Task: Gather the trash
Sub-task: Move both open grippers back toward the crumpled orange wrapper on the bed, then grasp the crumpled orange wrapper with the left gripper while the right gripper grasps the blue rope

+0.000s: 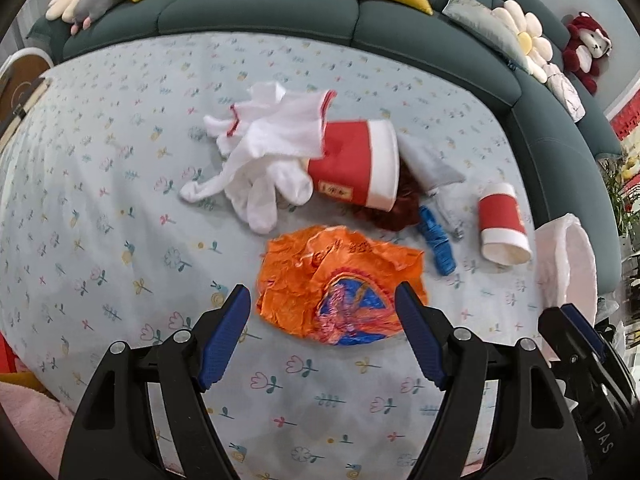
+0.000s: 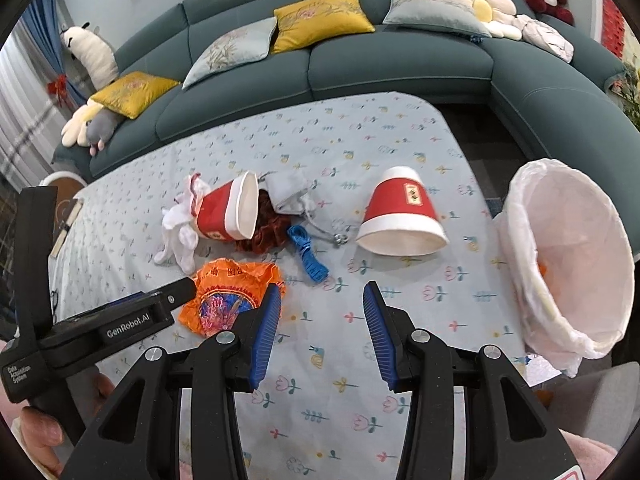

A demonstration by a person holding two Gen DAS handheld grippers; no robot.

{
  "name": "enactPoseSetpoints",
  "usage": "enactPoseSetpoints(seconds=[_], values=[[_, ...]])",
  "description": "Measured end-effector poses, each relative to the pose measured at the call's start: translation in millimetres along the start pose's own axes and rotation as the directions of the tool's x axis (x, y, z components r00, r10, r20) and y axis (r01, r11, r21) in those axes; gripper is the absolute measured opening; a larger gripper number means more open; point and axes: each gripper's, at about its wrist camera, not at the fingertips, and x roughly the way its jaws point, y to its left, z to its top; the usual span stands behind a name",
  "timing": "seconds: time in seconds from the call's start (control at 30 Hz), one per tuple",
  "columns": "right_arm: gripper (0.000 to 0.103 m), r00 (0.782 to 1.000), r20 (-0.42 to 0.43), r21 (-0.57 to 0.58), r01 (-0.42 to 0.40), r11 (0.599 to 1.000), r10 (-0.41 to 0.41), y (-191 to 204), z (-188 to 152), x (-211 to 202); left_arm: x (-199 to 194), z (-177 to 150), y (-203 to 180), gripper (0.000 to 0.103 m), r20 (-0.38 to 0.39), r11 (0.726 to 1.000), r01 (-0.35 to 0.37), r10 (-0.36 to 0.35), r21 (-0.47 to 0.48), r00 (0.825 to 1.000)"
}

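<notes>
While both grippers tilt steeply down over the flower-print tablecloth (image 1: 100, 208), neither has hold of anything. Seen from its own wrist camera, the left gripper (image 1: 324, 304) has its blue-padded jaws spread wide, and the crumpled orange plastic wrapper (image 1: 340, 284) lies on the cloth between and just beyond the tips, with no pad pressing on it. The right gripper (image 2: 322, 300) stands about half open over bare cloth, nothing between its jaws; the left gripper's black body crosses the right wrist view at 9 o'clock, its tip just beside the wrapper, with part of a hand (image 2: 44, 432) visible at 8 o'clock. The wrapper is creased and shiny, orange with a blue-and-red round print. At 12 o'clock from it lies a red-and-white paper cup (image 1: 356, 164) on its side, with white cotton gloves (image 1: 264, 152) heaped against its base and a reddish-brown curly tuft (image 1: 394, 208) at its mouth. A bundle of blue cord (image 1: 436, 240) lies at 2 o'clock from the wrapper, near a grey cloth pouch (image 1: 430, 164). A second red-and-white paper cup (image 2: 400, 216) lies tipped over further toward 3 o'clock. A bin lined with a white bag (image 2: 568, 256) stands at the table's edge, at 3 o'clock in the right wrist view, with something orange inside.
</notes>
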Motion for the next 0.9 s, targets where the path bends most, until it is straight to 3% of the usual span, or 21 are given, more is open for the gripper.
enactPoseSetpoints(seconds=[0.5, 0.63, 0.9], values=[[0.042, 0.996, -0.086, -0.032, 0.015, 0.999, -0.018, 8.1, 6.2, 62.6, 50.4, -2.2, 3.4, 0.070, -0.100, 1.000, 0.019, -0.021, -0.019, 0.995], [0.042, 0.995, -0.100, -0.038, 0.015, 0.999, -0.019, 6.7, 10.2, 77.9, 57.5, -2.6, 0.6, 0.060, -0.109, 1.000, 0.013, -0.013, -0.003, 0.994], [0.041, 0.992, -0.124, -0.049, 0.007, 0.999, -0.013, 8.5, 19.0, 103.6, 62.4, -0.4, -6.0, 0.054, -0.099, 1.000, 0.005, -0.002, 0.031, 0.995]])
